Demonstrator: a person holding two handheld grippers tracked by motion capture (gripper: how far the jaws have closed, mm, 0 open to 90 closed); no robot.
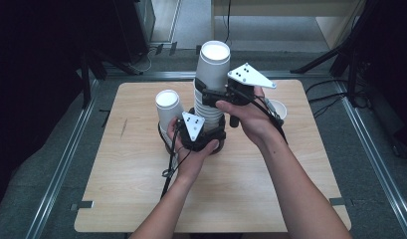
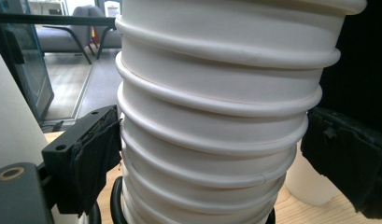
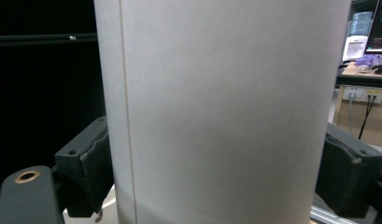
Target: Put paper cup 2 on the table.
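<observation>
High view: a tall stack of white paper cups (image 1: 209,94) stands near the middle of the wooden table (image 1: 131,199), its top cup (image 1: 214,62) rising well above the rest. The left tool (image 1: 203,133) sits low at the stack's base; the right tool (image 1: 214,94) is higher, at the foot of the top cup. A second, shorter cup stack (image 1: 169,110) stands just left of the tall one, and a single cup (image 1: 277,109) lies on the table behind the right hand (image 1: 251,119). Left gripper view: the rolled rims of the nested cups (image 2: 212,135) sit between the jaws; the left pad (image 2: 93,158) touches the stack, the right pad (image 2: 347,163) stands just beside it with a dark gap, so no firm hold is evident. Right gripper view: the smooth wall of the top cup (image 3: 221,112) sits between both pads (image 3: 93,172), which meet its sides; the jaws are closed on it.
</observation>
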